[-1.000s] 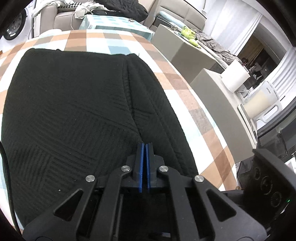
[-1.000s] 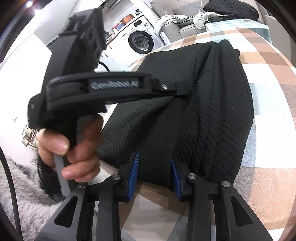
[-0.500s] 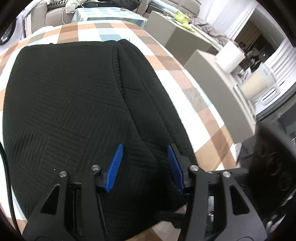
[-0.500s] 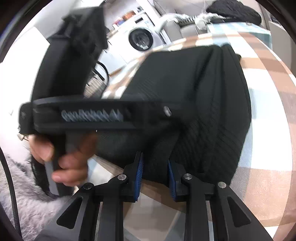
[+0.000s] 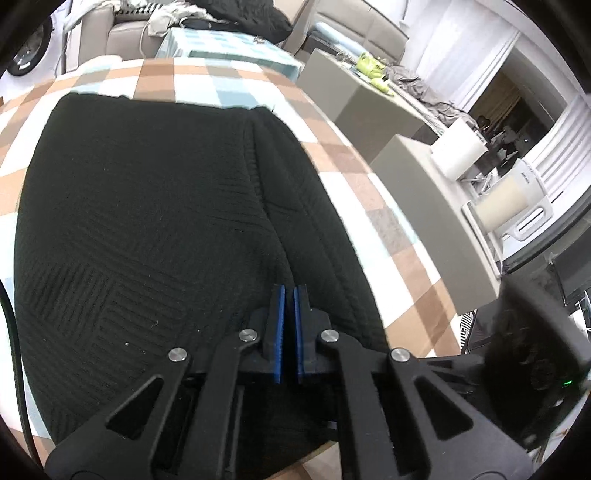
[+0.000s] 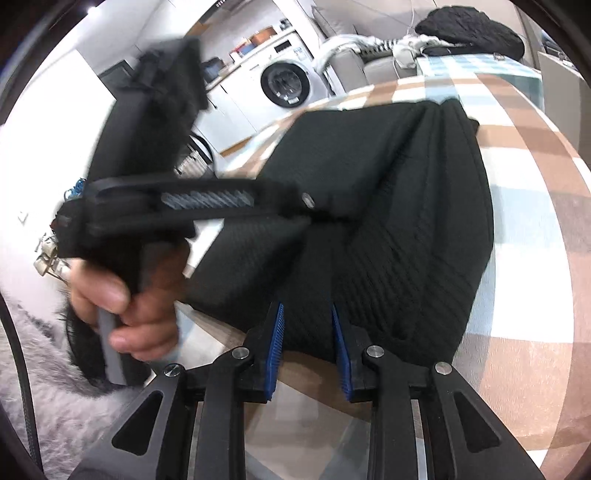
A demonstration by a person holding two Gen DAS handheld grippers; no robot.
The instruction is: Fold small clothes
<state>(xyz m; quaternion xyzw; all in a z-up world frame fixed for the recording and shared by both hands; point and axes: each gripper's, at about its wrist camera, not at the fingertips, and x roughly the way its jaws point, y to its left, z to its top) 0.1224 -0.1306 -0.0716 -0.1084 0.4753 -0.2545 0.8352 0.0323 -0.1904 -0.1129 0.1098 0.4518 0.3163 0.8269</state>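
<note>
left wrist view, left gripper (image 5: 288, 295) pressed together over black knit garment (image 5: 147, 221), right gripper (image 6: 306, 314) pinching its edge

Setting: a lived-in home, open living area with laundry corner. Evidence — front-loading washing machine (image 6: 286, 84) set under a counter beside white cabinets; grey sofa (image 5: 110, 37) piled with loose clothes (image 6: 469, 27); checked tablecloth (image 5: 236, 79) in brown, white and pale blue over the work surface; white curtains (image 5: 454, 48) at a tall window; shaggy grey rug (image 6: 59, 417) on the floor. A white plastic jug (image 5: 511, 199) stands on a side ledge — household clutter throughout.
</note>
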